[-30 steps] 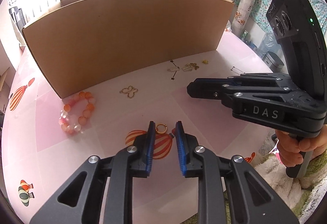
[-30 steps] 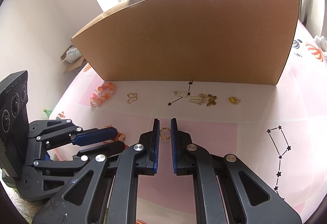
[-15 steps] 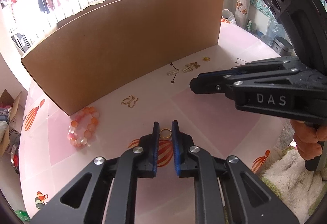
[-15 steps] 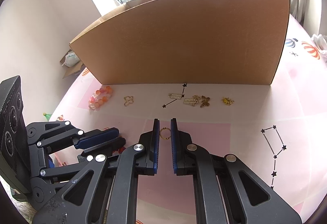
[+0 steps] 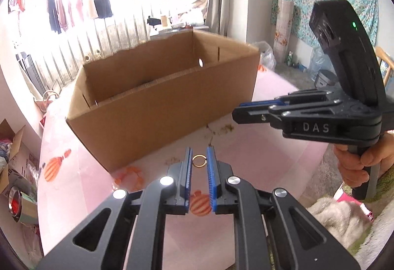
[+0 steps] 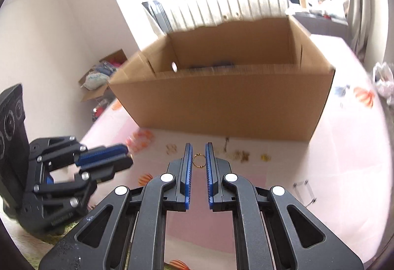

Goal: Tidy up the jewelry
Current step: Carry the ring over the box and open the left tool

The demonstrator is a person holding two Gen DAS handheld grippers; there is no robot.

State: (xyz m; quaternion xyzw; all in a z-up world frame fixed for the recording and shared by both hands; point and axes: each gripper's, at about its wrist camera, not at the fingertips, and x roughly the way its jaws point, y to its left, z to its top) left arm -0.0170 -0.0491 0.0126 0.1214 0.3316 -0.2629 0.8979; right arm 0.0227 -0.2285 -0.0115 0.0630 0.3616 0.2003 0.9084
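My left gripper [image 5: 199, 156] is shut on a small gold ring [image 5: 198, 161] and holds it raised above the pink table. My right gripper [image 6: 199, 153] is shut on another gold ring [image 6: 198, 160], also raised. Each gripper shows in the other's view: the right gripper [image 5: 240, 113] at the right, the left gripper [image 6: 123, 156] at the lower left. An open cardboard box [image 5: 157, 107] stands just beyond both; it also shows in the right wrist view [image 6: 221, 107]. An orange bead bracelet [image 6: 140, 139] and small gold charms [image 6: 241, 155] lie on the table before the box.
The pink tablecloth [image 6: 332, 171] with balloon prints covers the table. A gold butterfly charm [image 6: 171, 148] lies near the bracelet. A fluffy white cloth [image 5: 332, 218] lies at the table's near right edge. Boxes and clutter [image 5: 14, 171] sit on the floor to the left.
Both grippers have lifted with their rings and tilted up, so the box's open inside now shows. The left gripper closed on its ring during the past second.
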